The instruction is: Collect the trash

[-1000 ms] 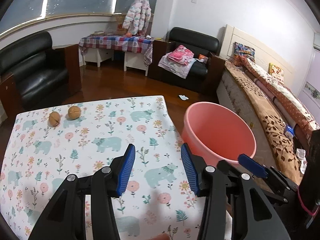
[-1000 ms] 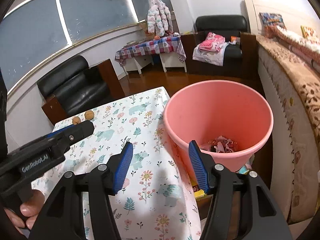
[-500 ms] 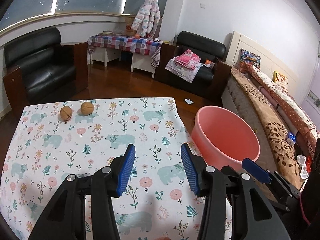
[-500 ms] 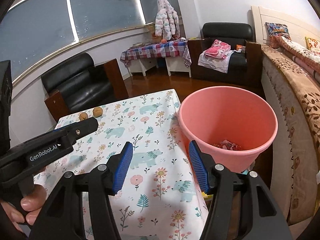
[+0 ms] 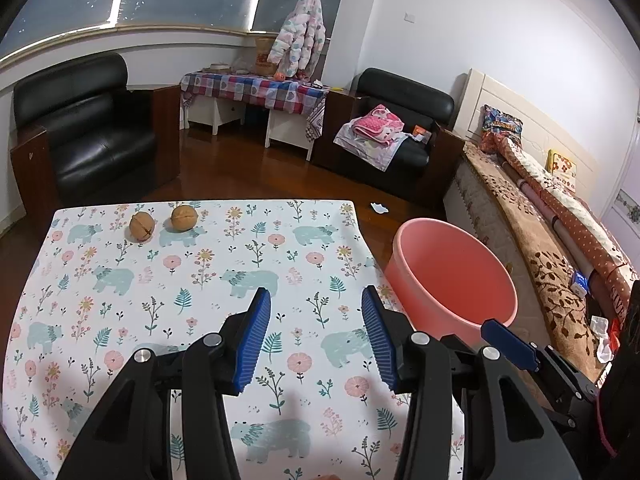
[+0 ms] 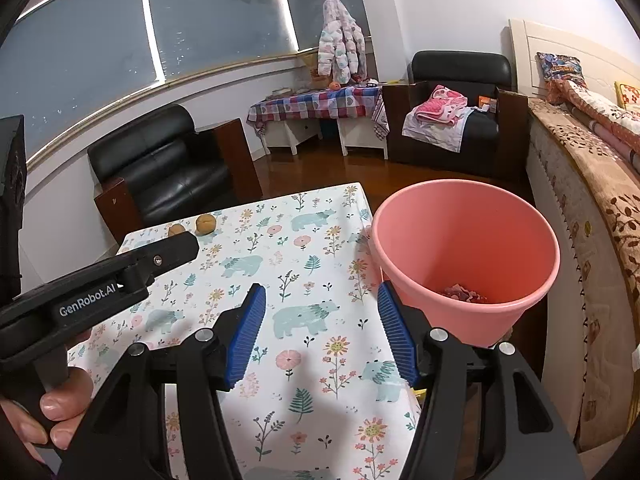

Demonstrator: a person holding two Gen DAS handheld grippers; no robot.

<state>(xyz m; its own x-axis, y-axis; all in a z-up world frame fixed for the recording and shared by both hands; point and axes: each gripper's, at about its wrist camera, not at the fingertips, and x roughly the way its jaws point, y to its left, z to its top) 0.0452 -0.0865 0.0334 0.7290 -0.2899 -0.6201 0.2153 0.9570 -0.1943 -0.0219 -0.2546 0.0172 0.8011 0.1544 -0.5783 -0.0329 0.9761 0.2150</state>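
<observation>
Two walnuts (image 5: pixel 142 227) (image 5: pixel 184 218) lie side by side near the far left corner of the table (image 5: pixel 208 280) with its bear-and-flower cloth. A pink bucket (image 5: pixel 452 280) stands on the floor off the table's right edge; crumpled reddish trash (image 6: pixel 464 294) lies at its bottom. My left gripper (image 5: pixel 316 304) hovers open over the near middle of the cloth, empty. My right gripper (image 6: pixel 322 300) is open and empty too, above the table's right side beside the bucket (image 6: pixel 464 248). The walnuts (image 6: pixel 205 223) also show in the right wrist view.
A bed (image 5: pixel 540 216) with patterned covers runs along the right, close behind the bucket. Black armchairs (image 5: pixel 84 132) (image 5: pixel 400 128) and a low table with a checked cloth (image 5: pixel 256 88) stand across the wooden floor. A small white scrap (image 5: pixel 378 208) lies on the floor.
Both grippers have drawn back from the table and bucket, so more of the cloth and room shows. Both stay open and empty; the walnuts have not moved.
</observation>
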